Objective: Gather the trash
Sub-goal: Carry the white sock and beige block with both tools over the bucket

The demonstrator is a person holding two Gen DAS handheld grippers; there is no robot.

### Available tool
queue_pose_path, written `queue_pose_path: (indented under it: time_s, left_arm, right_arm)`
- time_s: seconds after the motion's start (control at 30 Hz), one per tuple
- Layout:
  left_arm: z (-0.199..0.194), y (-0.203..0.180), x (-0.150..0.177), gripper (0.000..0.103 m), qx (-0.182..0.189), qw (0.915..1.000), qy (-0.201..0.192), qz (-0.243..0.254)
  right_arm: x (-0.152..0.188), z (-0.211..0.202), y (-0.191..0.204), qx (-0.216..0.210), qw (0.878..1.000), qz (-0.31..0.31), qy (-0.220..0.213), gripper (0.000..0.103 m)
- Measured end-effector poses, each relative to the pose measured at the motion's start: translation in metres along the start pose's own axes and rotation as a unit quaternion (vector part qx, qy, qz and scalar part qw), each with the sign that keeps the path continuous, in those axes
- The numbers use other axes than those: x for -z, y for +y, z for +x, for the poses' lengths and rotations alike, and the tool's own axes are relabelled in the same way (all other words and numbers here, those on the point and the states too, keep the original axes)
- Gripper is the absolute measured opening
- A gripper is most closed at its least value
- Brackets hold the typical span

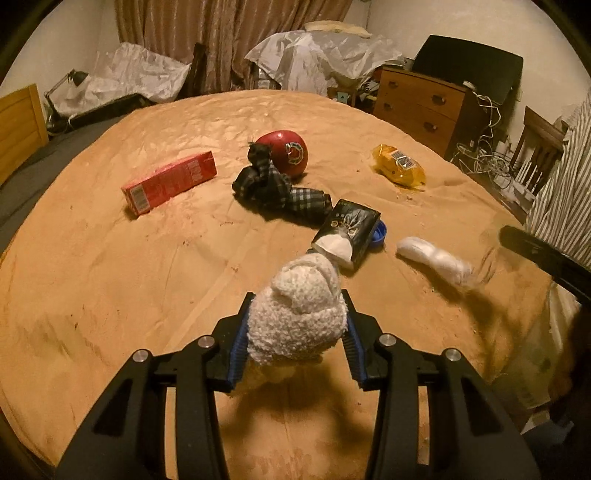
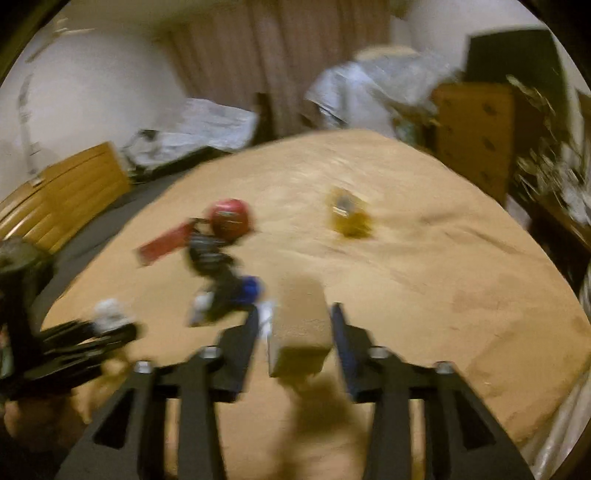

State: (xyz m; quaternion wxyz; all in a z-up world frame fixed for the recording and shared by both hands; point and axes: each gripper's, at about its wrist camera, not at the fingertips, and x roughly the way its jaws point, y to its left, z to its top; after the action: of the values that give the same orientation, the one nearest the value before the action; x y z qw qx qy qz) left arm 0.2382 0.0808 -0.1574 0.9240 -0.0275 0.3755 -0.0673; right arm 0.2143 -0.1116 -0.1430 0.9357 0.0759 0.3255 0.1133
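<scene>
My left gripper [image 1: 297, 321] is shut on a fuzzy white sock [image 1: 299, 314] and holds it above the tan bed cover [image 1: 110, 277]. My right gripper [image 2: 295, 332] is shut on a brown cardboard box [image 2: 301, 325]; this view is blurred by motion. On the bed lie a red carton [image 1: 168, 182], a red ball [image 1: 286, 151], a plaid cloth [image 1: 277, 188], a yellow wrapper [image 1: 399, 168], a black packet [image 1: 349, 230] over a blue lid [image 1: 380, 234], and a second white sock [image 1: 432, 260]. The right gripper's finger [image 1: 543, 254] shows at the right edge.
A wooden dresser [image 1: 421, 107] with tangled cables stands at the far right. Plastic-covered furniture [image 1: 317, 51] and curtains [image 1: 229, 33] are behind the bed. A wooden headboard [image 1: 18, 125] and desk lamp [image 1: 70, 81] are at the left.
</scene>
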Motion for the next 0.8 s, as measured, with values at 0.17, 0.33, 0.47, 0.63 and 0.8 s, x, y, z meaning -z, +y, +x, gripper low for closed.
queue_pose_path:
  time_s: [0.17,0.33,0.47,0.63,0.8]
  left_arm:
    - [0.001,0.006,0.004,0.042,0.0,0.9999,0.007,-0.008]
    - [0.012,0.005,0.005,0.042,0.008,0.9997,0.019,-0.014]
    - [0.023,0.0,0.011,0.043,0.017,0.9992,0.035,-0.01]
    - [0.029,-0.002,0.014,0.043,0.03,0.9982,0.049,-0.019]
    - [0.029,-0.011,0.016,0.043,0.038,0.998,0.05,-0.005]
  right_arm:
    - [-0.002,-0.003,-0.032,0.037,0.999,0.01,0.005,0.053]
    - [0.001,0.004,-0.046,0.028,0.999,0.014,0.035,0.053]
    - [0.01,0.004,-0.036,-0.005,0.998,-0.002,0.058,0.053]
    - [0.013,0.028,-0.044,0.001,0.996,0.012,0.084,0.052]
    - [0.014,0.045,-0.058,-0.039,0.992,0.056,0.111,0.043]
